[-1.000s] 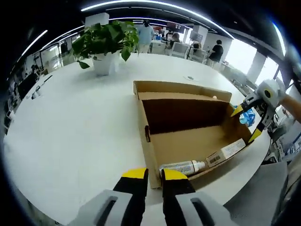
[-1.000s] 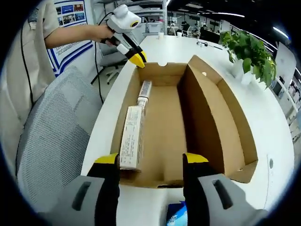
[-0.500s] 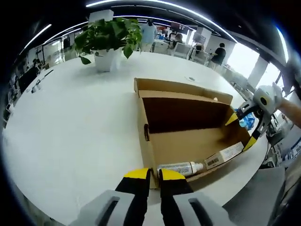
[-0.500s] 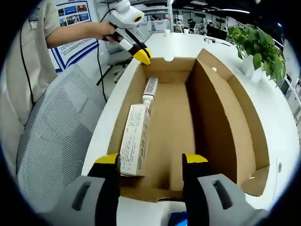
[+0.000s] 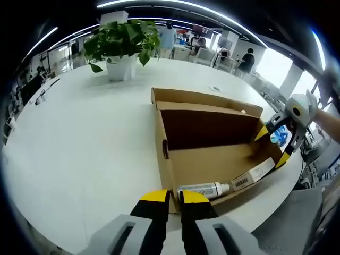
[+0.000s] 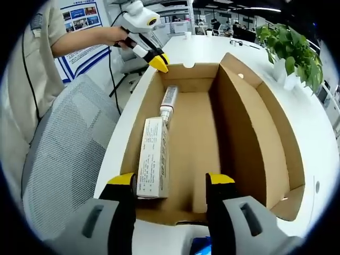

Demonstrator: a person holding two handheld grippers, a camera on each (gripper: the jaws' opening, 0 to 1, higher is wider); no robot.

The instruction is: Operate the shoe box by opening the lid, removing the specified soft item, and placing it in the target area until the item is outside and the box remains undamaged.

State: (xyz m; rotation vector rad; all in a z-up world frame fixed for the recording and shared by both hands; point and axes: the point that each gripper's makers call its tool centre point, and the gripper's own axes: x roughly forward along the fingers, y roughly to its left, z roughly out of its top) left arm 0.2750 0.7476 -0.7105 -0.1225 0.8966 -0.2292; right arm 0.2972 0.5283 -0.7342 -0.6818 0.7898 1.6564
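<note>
The open cardboard shoe box (image 5: 212, 159) lies on the white table (image 5: 79, 143), its lid (image 5: 204, 98) folded up along the far side. Inside lie a white tube (image 5: 204, 188) and a long printed carton (image 5: 255, 174). My left gripper (image 5: 174, 197) sits at the box's near corner, its jaws closed on the rim of the end wall. From the right gripper view the box (image 6: 191, 143) runs away from me, holding the tube (image 6: 169, 101) and carton (image 6: 153, 159), with the left gripper (image 6: 158, 61) at the far rim. My right gripper (image 6: 171, 181) is open across the near end wall.
A potted plant (image 5: 121, 45) stands on the table beyond the box. A blue packet (image 5: 279, 135) lies by the box's right end. A grey mesh chair (image 6: 64, 159) and a person's arm (image 6: 79, 37) are beside the table edge. People stand in the background.
My left gripper has come closer to the box corner and its jaws have narrowed onto the rim. The right gripper has edged forward over the near end wall, still open.
</note>
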